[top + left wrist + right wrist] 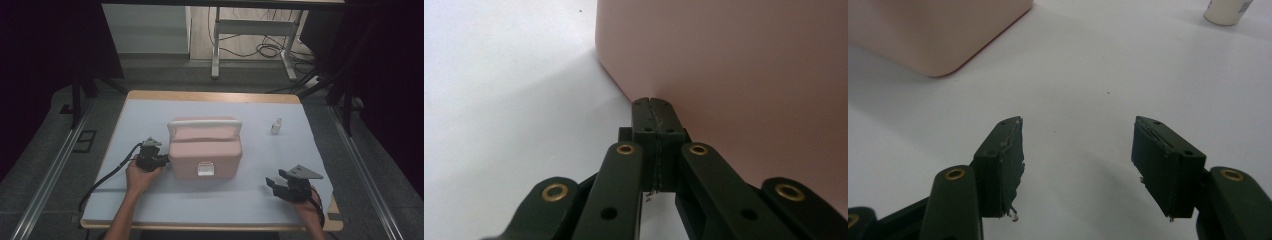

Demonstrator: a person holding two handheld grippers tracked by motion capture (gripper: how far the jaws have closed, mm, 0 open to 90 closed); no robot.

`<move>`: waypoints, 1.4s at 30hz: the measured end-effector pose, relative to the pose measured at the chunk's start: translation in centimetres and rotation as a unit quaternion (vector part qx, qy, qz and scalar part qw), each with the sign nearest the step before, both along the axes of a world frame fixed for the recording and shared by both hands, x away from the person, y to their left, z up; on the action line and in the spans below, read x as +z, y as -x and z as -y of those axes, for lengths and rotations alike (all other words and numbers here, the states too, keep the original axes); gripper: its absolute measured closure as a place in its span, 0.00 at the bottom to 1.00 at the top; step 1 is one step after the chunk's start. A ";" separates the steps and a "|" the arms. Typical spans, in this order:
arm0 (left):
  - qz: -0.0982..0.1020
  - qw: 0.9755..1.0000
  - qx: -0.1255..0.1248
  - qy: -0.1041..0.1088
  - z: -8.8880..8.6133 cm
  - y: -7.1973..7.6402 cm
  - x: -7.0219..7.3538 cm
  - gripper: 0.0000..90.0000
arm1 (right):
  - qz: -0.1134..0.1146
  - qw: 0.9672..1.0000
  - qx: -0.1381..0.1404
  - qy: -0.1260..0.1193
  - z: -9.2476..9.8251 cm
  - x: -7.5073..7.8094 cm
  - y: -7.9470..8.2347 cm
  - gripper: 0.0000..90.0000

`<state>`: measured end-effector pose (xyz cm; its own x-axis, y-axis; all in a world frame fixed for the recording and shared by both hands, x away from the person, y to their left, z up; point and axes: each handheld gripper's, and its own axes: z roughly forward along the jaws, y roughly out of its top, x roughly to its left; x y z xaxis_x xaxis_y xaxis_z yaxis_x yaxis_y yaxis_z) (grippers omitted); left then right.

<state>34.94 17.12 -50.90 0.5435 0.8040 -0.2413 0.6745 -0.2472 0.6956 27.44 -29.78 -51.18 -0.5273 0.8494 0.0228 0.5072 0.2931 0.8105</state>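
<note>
A pink lidded box (pixel 205 152) with a white handle and a white front latch stands in the middle of the pale mat. My left gripper (pixel 161 160) is shut with nothing between its jaws, and its tips rest against the box's left side wall (pixel 734 80). In the left gripper view the closed jaws meet at the tip (pixel 654 107), right at the pink wall. My right gripper (pixel 274 183) hovers open near the front right of the mat. Its two fingers (pixel 1000 155) stand wide apart over bare mat, with the box's corner (pixel 933 35) farther off.
A small white bottle (pixel 276 125) stands at the back right of the mat; its base (pixel 1228 10) shows in the right gripper view. The mat covers a wooden table (pixel 210 96). Beyond the table are desk legs and cables on the floor.
</note>
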 end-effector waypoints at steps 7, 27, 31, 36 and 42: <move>-0.003 1.000 -0.002 0.000 0.8 -0.3 0.0 1.00 | 0.000 1.000 0.001 0.001 0.0 0.0 0.0 0.42; 0.007 1.000 -0.006 -0.016 1.8 -0.1 -0.1 0.95 | 0.000 1.000 0.000 0.004 0.0 -0.1 0.0 0.42; 0.026 0.999 -0.019 -0.038 1.5 0.9 0.3 0.86 | 0.000 1.000 -0.002 0.000 0.2 -0.1 0.0 0.42; 0.038 0.998 -0.026 -0.052 1.2 1.8 0.7 0.78 | 0.000 1.000 -0.004 -0.009 0.3 0.0 0.0 0.42; 0.037 0.996 -0.040 -0.065 1.0 3.2 0.9 0.69 | -0.001 1.000 -0.004 -0.011 0.3 0.1 0.0 0.42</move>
<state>31.79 16.08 -49.96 0.6204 0.7786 -0.0948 0.5964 -0.3897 0.7018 27.40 -30.10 -51.10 -0.5197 0.8533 0.0427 0.5108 0.2702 0.8162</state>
